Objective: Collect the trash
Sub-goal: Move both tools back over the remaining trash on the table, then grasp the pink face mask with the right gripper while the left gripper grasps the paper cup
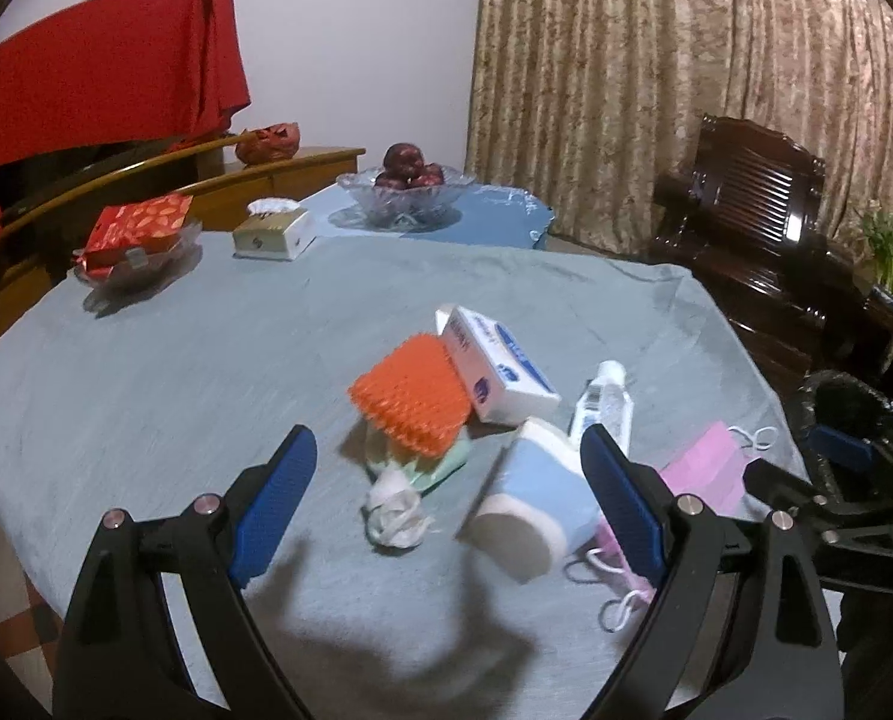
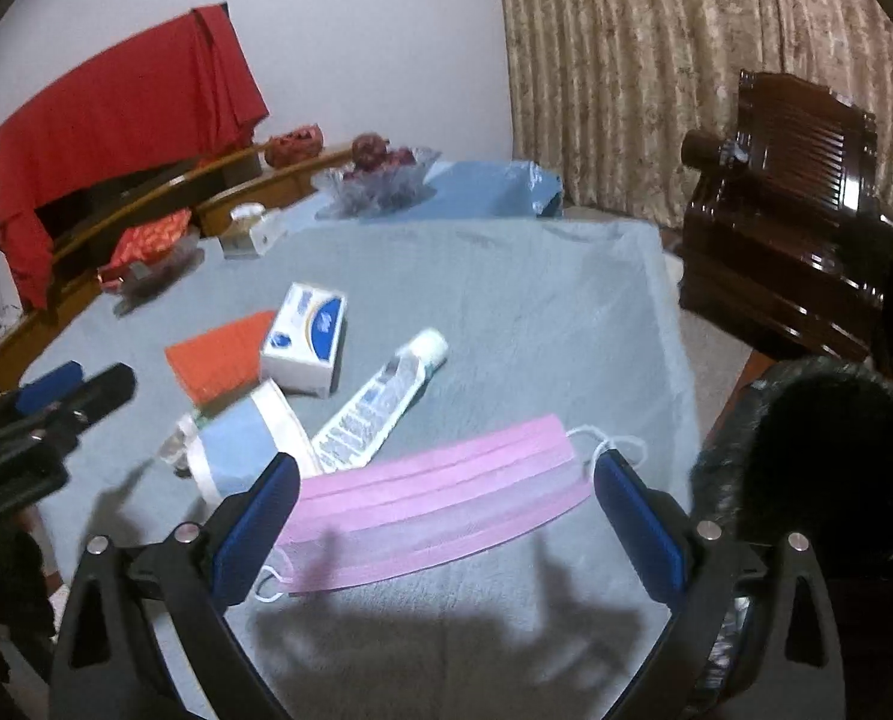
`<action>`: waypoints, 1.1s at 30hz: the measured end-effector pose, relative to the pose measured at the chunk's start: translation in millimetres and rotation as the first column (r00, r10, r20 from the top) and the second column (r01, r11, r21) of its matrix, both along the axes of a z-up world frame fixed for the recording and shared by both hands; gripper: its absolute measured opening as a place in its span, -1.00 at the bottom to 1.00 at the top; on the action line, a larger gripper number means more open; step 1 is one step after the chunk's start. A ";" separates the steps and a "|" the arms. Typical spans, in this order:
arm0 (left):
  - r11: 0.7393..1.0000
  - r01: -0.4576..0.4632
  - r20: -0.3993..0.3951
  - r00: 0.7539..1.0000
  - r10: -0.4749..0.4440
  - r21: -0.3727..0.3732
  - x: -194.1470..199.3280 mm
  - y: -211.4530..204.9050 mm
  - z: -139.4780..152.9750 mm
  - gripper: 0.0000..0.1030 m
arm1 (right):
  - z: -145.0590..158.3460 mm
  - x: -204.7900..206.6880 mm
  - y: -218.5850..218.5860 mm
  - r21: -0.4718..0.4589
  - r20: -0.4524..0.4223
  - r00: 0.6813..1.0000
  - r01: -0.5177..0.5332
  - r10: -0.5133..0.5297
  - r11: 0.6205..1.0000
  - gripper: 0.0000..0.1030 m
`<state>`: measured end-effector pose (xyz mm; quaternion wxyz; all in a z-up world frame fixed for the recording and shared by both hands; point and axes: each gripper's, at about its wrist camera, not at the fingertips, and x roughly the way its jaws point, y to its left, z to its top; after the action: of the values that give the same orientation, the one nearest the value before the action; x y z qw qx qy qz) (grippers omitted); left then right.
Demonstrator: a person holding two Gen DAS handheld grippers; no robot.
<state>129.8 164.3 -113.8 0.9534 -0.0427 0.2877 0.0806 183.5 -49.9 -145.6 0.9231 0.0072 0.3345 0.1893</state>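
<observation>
Left wrist view: the left gripper (image 1: 449, 495) stands wide over the counter (image 1: 176, 372), holding nothing. Between its fingers lie a tissue wad (image 1: 395, 510) and a tipped blue-and-white cup (image 1: 536, 501). At 12 o'clock from the wad sits an orange brush (image 1: 413, 399), and a white box (image 1: 500, 369) leans just past it; a clear bottle (image 1: 605, 405) lies at 2 o'clock.

Right wrist view: the right gripper (image 2: 446, 513) also gapes wide and empty, with a pink mask (image 2: 440, 501) flat on the counter between its fingers. A black-lined bin (image 2: 818, 462) stands at 3 o'clock, off the counter's edge. Farther back, near 11 o'clock, a glass fruit bowl (image 2: 380, 180) sits.
</observation>
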 end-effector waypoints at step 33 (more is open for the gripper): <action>0.999 0.031 -0.084 0.996 -0.034 -0.035 18.7 -3.2 -38.5 0.69 | -47.2 21.3 27.2 -0.033 -0.161 0.981 -0.118 0.111 0.992 -0.85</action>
<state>148.5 161.2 -152.4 0.9406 -0.0506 0.3298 0.0622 204.8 -22.7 -192.8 0.8811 -0.0165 0.4108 0.2338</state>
